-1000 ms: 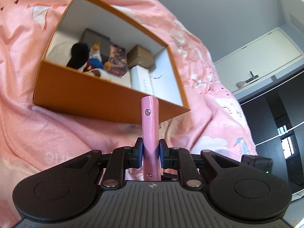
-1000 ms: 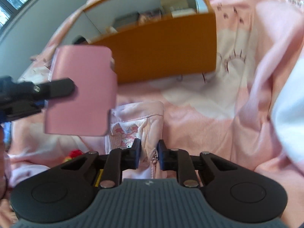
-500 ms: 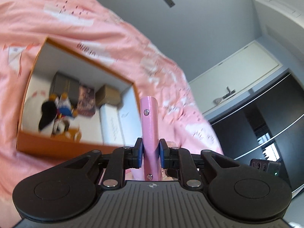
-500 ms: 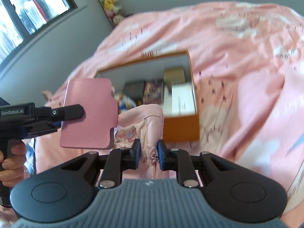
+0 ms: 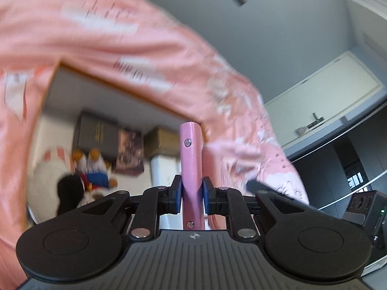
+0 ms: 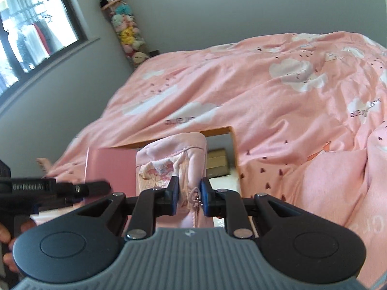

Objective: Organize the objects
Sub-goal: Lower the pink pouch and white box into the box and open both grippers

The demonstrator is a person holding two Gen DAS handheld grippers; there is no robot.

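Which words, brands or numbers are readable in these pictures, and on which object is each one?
"GenRobot.AI": on the left gripper body, seen from the right wrist.
Dark mirrored lettering on the pink duvet: not legible.
Gold print on the dark box in the orange box: too blurred.

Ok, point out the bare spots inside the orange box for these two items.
Inside the orange box, bare white floor shows along the left wall, beyond the plush toy. The far wall is crowded: dark box, patterned packet, brown carton. The near right corner is hidden.
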